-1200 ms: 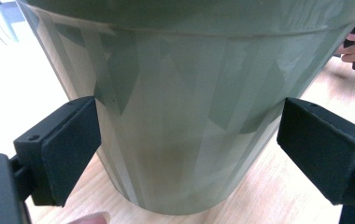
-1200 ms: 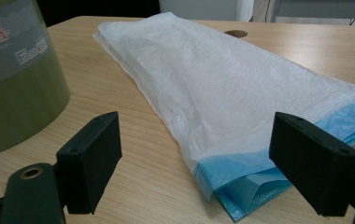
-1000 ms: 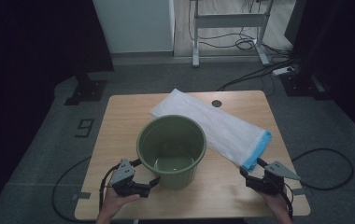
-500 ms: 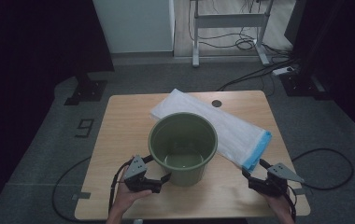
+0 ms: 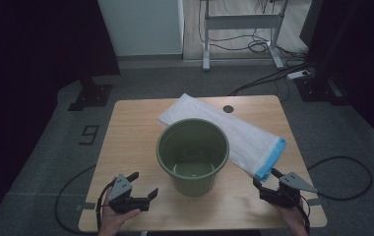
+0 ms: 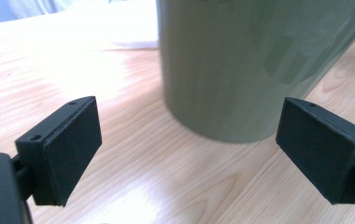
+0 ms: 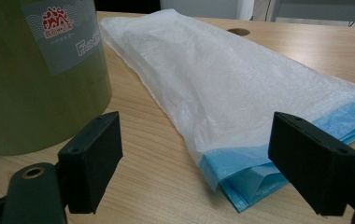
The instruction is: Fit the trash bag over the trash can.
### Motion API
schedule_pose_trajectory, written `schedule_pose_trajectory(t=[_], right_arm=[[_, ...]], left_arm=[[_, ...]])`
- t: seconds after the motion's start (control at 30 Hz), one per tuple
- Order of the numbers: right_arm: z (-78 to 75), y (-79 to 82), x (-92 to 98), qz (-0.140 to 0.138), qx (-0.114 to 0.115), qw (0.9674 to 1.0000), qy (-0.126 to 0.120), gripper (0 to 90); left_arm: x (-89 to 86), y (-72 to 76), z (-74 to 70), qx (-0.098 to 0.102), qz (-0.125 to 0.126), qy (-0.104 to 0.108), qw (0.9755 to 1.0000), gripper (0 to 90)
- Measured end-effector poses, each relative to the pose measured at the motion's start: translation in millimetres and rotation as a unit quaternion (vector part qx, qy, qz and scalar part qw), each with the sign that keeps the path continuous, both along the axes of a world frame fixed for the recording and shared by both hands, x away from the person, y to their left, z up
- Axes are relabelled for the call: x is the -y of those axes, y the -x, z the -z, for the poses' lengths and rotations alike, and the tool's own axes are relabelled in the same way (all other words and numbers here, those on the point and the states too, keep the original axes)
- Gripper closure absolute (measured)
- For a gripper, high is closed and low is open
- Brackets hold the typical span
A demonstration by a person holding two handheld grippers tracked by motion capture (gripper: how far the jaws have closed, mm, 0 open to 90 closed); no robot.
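Nearest the person, the left gripper [image 5: 142, 189] and the right gripper [image 5: 266, 183] hover low over the front of the wooden table [image 5: 126, 128], both with jaws spread wide and nothing between them. Just beyond them the green bucket [image 5: 193, 155] stands upright near the table's middle, apparently empty, though its bottom is dim. Behind it lies the folded white bag with a blue edge [image 5: 246, 140], seemingly touching the bucket's far side.

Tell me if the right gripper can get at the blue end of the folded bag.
Probably yes: the right gripper is open, the bag's blue end lies just ahead between its jaws, and the green bucket stands off to one side.
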State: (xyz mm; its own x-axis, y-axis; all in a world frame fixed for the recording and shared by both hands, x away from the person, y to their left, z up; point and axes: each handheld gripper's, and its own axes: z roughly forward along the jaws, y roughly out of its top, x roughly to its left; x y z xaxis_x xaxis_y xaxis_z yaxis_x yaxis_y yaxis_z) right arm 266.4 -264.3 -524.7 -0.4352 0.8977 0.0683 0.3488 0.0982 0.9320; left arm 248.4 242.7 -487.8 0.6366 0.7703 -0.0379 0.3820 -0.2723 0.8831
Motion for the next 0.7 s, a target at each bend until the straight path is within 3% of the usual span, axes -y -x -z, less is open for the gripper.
schedule_pose_trajectory(t=[0.23,0.37,0.4,0.43,0.6,0.7], right_arm=[[0.8,-3.8,-7.8,0.000,-0.002,0.9998,0.018,17.0],[-0.4,-8.0,-12.8,0.005,-0.006,0.9994,0.035,17.0],[-2.7,-14.3,-17.9,0.019,-0.020,0.9983,0.052,16.9],[-2.7,-14.3,-17.9,0.019,-0.020,0.9983,0.052,16.9],[-8.5,-36.7,-40.8,-0.005,-0.043,0.9970,0.064,16.6],[-7.8,-46.4,-49.3,-0.005,-0.051,0.9963,0.069,16.5]], left_arm=[[-17.4,-1.2,4.5,-0.008,-0.023,-0.011,0.9996,6.0],[-28.8,-2.8,10.0,-0.019,-0.042,-0.005,0.9989,6.3],[-33.8,-3.1,13.3,-0.026,-0.050,-0.002,0.9984,6.5],[-33.8,-3.1,13.3,-0.026,-0.050,-0.002,0.9984,6.5],[-44.2,-4.3,18.9,-0.037,-0.074,-0.004,0.9966,6.6],[-47.0,-5.7,20.3,-0.039,-0.079,-0.006,0.9961,6.6]])
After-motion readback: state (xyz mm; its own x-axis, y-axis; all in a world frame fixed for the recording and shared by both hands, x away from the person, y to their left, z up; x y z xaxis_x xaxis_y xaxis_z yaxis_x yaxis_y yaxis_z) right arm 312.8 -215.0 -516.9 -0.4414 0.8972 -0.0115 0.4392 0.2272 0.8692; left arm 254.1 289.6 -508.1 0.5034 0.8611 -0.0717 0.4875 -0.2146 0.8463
